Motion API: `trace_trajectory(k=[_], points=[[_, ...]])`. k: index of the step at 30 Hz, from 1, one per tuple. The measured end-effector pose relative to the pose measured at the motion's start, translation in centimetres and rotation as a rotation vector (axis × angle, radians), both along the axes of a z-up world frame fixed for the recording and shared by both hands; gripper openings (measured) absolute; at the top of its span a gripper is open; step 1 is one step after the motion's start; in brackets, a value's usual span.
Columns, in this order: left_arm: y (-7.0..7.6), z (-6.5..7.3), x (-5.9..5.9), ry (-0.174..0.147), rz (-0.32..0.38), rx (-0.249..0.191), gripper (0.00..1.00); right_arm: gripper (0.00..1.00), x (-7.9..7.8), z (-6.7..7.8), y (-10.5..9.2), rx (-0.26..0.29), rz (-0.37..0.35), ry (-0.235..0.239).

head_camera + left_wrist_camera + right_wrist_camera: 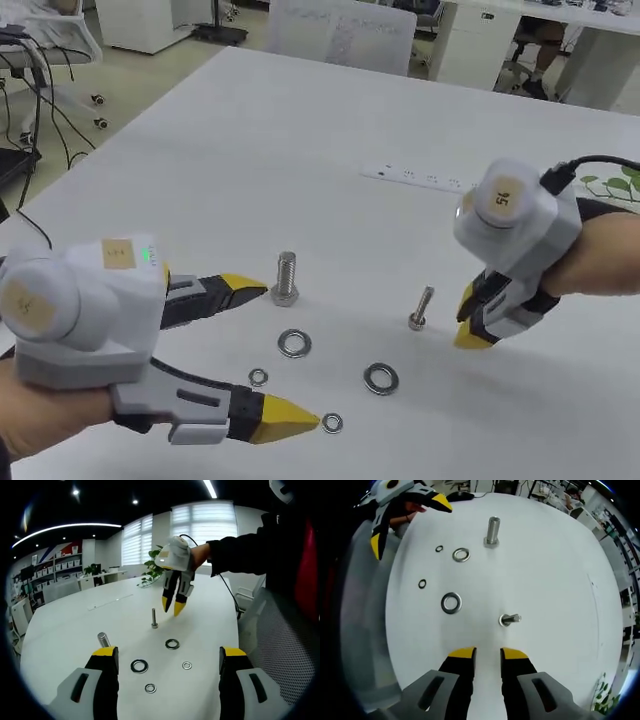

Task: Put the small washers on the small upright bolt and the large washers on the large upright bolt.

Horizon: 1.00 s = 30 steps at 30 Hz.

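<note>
Two bolts stand head-down on the white table (200, 160): the large bolt (286, 278) (103, 639) (492, 530) and the thin small bolt (421, 308) (154, 618) (510, 619). Flat on the table lie two large washers (294, 343) (381, 378) and two small washers (258, 377) (332, 423). My left gripper (280, 352) (169, 652) is open wide just above the table, its jaws either side of the washers. My right gripper (468, 320) (488, 652) hovers just right of the small bolt, tips down, open by a narrow gap and holding nothing.
A white power strip (420, 178) lies on the table beyond the bolts. A grey chair (340, 35) stands at the far edge, and a green plant (615, 185) shows at the right. Cables and chair wheels sit on the floor at left.
</note>
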<state>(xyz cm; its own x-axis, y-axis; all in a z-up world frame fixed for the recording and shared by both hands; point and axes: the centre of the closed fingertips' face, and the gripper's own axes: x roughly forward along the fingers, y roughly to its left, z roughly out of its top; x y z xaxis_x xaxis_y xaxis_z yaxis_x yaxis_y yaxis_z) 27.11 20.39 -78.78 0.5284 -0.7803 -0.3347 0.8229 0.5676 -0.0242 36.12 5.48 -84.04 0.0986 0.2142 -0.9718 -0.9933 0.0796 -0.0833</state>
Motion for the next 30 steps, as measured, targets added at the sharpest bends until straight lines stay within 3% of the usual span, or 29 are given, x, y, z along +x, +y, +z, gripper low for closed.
trace_trajectory(k=[19, 30], points=[[0.5, 0.4, -0.5, -0.017, 0.013, -0.003, 0.82, 0.22, -4.4, -0.9, 4.0, 0.018, 0.114, 0.034], [1.0, 0.5, -0.7, -0.020, 0.031, -0.007, 0.82, 0.24, -5.1, -2.1, 6.0, 0.013, 0.157, 0.050]])
